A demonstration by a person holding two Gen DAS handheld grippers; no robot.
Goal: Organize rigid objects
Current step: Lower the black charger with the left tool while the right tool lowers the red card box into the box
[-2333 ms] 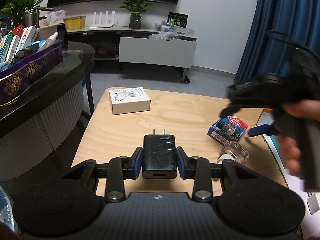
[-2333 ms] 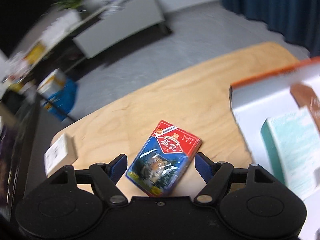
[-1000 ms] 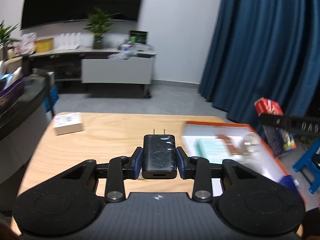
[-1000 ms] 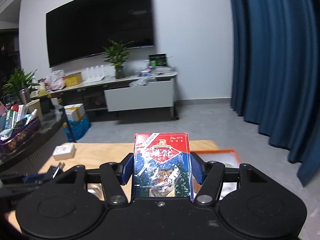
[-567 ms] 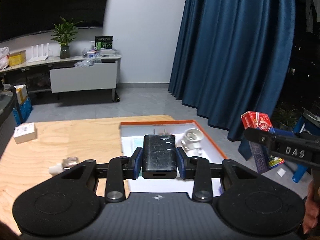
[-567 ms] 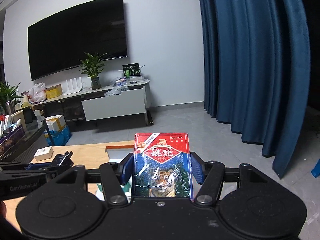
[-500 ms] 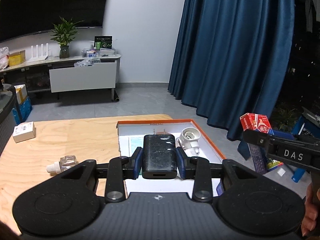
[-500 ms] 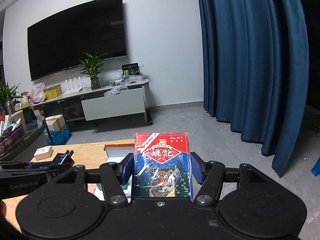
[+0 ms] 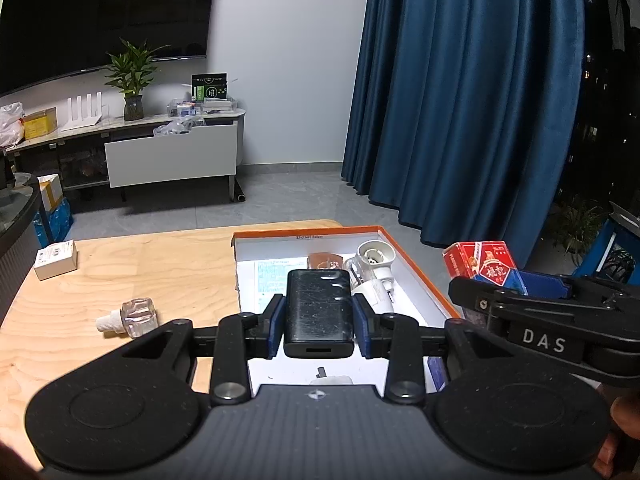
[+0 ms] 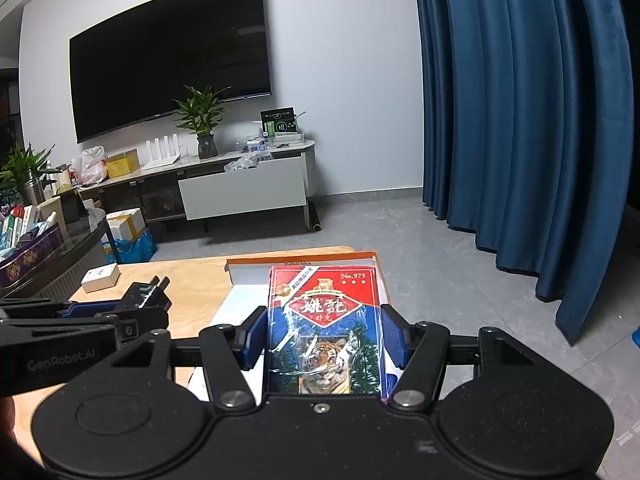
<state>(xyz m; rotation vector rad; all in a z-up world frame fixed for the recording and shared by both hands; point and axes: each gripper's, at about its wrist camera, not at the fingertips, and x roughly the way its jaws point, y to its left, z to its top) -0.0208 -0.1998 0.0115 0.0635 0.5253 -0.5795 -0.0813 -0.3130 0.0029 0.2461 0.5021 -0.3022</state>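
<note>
The left gripper (image 9: 319,320) is clamped on a black rectangular wall charger (image 9: 319,310), its blue pads pressed against both long sides; it is tilted downward over the white, orange-rimmed shallow cardboard box (image 9: 416,258) at the right end of the pale wooden table (image 9: 168,264). The right gripper (image 10: 325,334) is clamped on a red and blue card pack with a tiger picture (image 10: 325,326), held flat over the same box's far right part.

Only the right wrist view shows the charger's two metal prongs (image 10: 158,281), pointing away from the left gripper. Only the left wrist view shows the box's contents: a white bulb socket adapter (image 9: 372,270), a small brown packet (image 9: 326,260) and a pale green printed sheet (image 9: 270,276), all lying beyond the charger. A fingertip shows at that view's lower right edge.

On the bare tabletop lie a small clear glass bottle with a white cap (image 9: 130,317) on its side and a white carton (image 9: 55,259) near the far left corner, well apart.
</note>
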